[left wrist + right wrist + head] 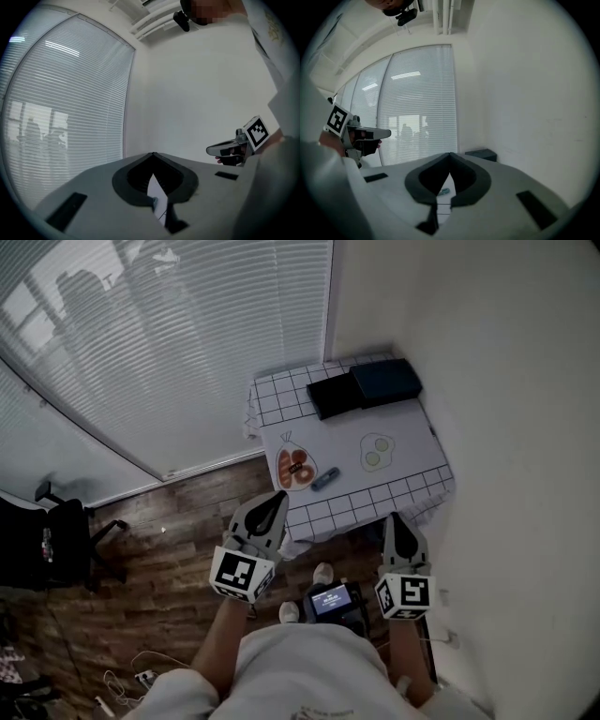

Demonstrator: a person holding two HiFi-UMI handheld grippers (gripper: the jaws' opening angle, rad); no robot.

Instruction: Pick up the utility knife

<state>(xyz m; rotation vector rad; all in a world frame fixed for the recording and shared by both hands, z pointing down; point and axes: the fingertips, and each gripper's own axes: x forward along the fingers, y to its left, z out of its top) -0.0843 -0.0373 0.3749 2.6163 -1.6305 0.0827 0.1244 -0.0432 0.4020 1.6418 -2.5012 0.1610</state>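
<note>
A: Table?
B: Grid cloth, upper centre of the head view, set in the wall corner.
A: Grippers?
B: Left gripper and right gripper sit lower centre. Both are clenched and empty (tips meet in each gripper view).
A: Utility knife?
B: Flat on the cloth, mid-frame, just right of a clear bag.

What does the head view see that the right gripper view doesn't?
Only the head view: the brown wooden floor, the black office chair and the clear pouch of orange things. Only the right gripper view: the white ceiling pipes. Both: the white slatted window blinds, the dark flat box by the wall and the left hand-held gripper.
</note>
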